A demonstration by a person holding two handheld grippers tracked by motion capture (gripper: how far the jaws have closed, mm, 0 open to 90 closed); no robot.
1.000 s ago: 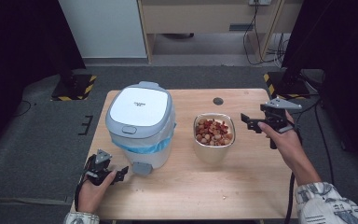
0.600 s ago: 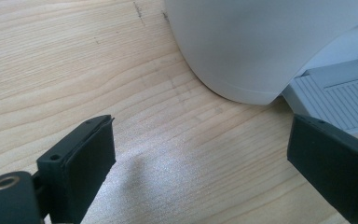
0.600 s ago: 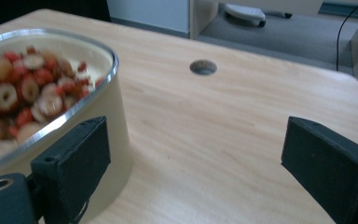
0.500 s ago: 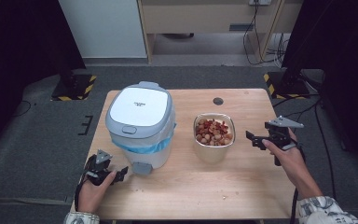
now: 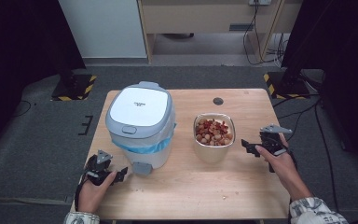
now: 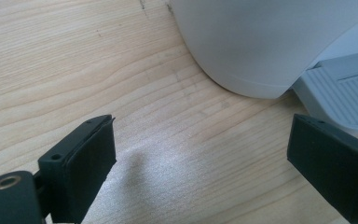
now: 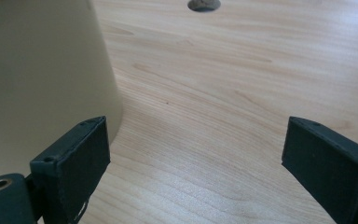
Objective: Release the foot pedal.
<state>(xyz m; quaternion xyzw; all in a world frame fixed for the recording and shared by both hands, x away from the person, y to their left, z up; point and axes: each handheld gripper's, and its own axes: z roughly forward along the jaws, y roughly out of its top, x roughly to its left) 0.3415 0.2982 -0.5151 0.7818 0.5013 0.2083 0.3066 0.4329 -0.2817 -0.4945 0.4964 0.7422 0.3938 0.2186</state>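
Resting low on the wooden desk point(image 5: 205, 186), the right gripper point(image 5: 249, 147) sits just beside the metal bowl point(image 5: 213, 151) of red and pale food pieces, its jaws spread wide with nothing between them; in the right gripper view the bowl's wall stands next to one jaw. At the desk's near left corner, the left gripper point(image 5: 121, 173) is likewise spread and empty, pointing at the grey foot pedal point(image 5: 142, 168) of the white lidded bin point(image 5: 140, 121).
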